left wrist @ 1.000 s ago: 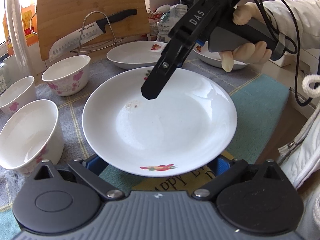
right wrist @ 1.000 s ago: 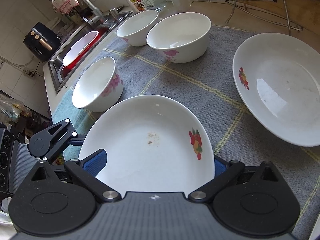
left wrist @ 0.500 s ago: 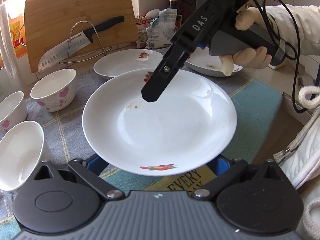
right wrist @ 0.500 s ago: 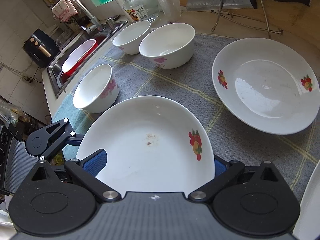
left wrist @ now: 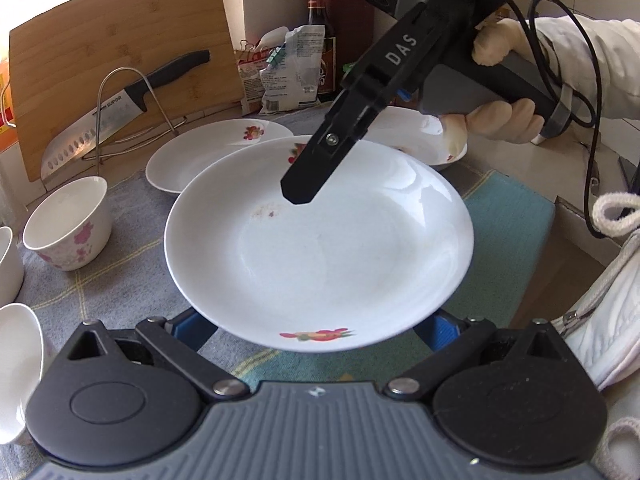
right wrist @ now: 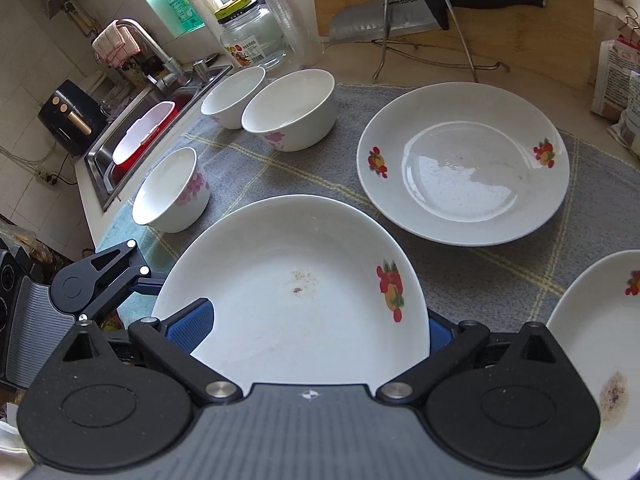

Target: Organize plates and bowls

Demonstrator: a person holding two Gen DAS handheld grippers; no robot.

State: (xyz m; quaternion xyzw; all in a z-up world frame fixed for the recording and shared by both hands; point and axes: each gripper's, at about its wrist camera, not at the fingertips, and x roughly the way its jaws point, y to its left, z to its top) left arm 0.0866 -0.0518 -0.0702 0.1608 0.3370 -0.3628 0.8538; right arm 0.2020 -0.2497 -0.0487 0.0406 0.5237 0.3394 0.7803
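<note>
Both grippers grip one white plate (left wrist: 320,248) by opposite rims: the left gripper (left wrist: 316,332) has its fingers clamped on the near edge, the right gripper (right wrist: 316,328) clamped across, probably to keep it level above the cloth-covered surface (right wrist: 320,176). Another plate (right wrist: 464,164) waits just beyond, bowls (right wrist: 290,110) nearby.

The held plate (right wrist: 304,304) covers both claws' fingertips, so no way to see the actual grip on either side. Right of the right claw (right wrist: 316,332), a stained plate (right wrist: 600,344) is cut off by the frame edge. Left of the left claw (left wrist: 320,328), a bowl (left wrist: 16,364) is half out of shot.
</note>
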